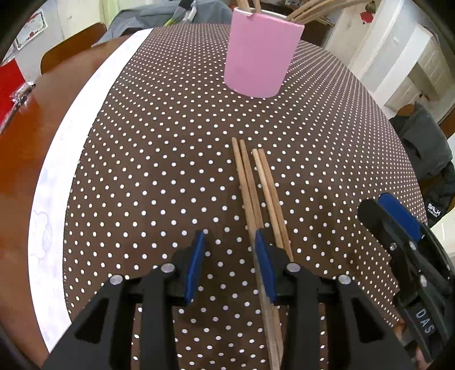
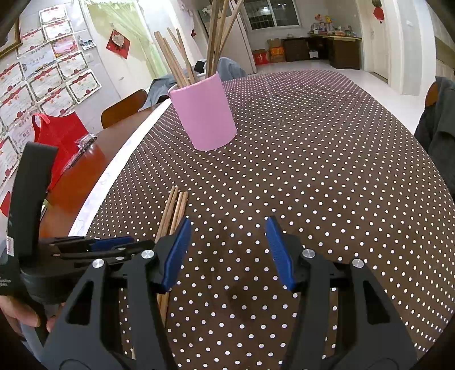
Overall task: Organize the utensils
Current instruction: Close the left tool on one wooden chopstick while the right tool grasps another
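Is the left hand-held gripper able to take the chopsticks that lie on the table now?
Probably yes. The left hand-held gripper is open, and the chopsticks lie flat on the dotted cloth beside its right finger, not between the jaws. Nothing blocks them; a small sideways shift seems enough.

certificate-covered wall [image 2: 42, 74], barred window [image 2: 273, 12]

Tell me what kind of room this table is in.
Probably a home dining or living room: a polka-dot tablecloth on the table, framed certificates on the wall, and a pink holder of chopsticks.
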`<state>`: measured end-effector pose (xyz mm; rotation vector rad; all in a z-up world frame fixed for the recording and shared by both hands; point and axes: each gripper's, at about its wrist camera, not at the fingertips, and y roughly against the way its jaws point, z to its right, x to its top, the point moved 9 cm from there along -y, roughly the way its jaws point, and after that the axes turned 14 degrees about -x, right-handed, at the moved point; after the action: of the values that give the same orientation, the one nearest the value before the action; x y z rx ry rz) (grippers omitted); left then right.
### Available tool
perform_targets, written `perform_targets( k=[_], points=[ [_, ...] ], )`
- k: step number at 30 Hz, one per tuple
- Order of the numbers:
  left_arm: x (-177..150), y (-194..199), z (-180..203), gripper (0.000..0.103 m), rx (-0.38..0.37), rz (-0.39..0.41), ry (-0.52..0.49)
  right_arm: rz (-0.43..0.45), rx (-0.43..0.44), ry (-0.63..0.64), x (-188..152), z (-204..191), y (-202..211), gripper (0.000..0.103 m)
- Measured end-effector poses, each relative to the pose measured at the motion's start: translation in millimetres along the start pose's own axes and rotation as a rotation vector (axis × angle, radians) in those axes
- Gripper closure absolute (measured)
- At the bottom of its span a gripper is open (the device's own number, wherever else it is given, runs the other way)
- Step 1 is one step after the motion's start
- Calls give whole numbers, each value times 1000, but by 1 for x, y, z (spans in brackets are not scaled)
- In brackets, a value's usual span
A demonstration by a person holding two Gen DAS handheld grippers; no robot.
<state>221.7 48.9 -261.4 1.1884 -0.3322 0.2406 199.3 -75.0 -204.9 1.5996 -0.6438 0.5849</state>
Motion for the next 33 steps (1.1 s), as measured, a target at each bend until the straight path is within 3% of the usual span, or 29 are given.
perform_targets(
  k=[11, 14, 16, 17, 21, 25, 33],
  points=[
    [-3, -10, 17, 66, 98, -25, -130, -26, -1, 6, -4, 0, -8, 48],
    [-2, -10, 18, 69, 86, -22, -135, -52, 3, 20, -6, -2, -12, 48],
    [-2, -7, 15, 90, 89, -14, -126, -83, 19, 40, -9, -7, -15, 48],
    [-1, -5, 11, 93, 88, -11, -113, -106, 40, 48, -10, -11, -16, 48],
    [-1, -2, 1, 97, 42, 5, -74, -212, 118, 77, -17, -28, -24, 49],
    [-1, 0, -8, 97, 8, 25, -39, -277, 122, 121, -24, -40, -32, 69],
    [-3, 5, -15, 97, -25, 35, -4, -314, 99, 165, -25, -57, -38, 70]
  ],
)
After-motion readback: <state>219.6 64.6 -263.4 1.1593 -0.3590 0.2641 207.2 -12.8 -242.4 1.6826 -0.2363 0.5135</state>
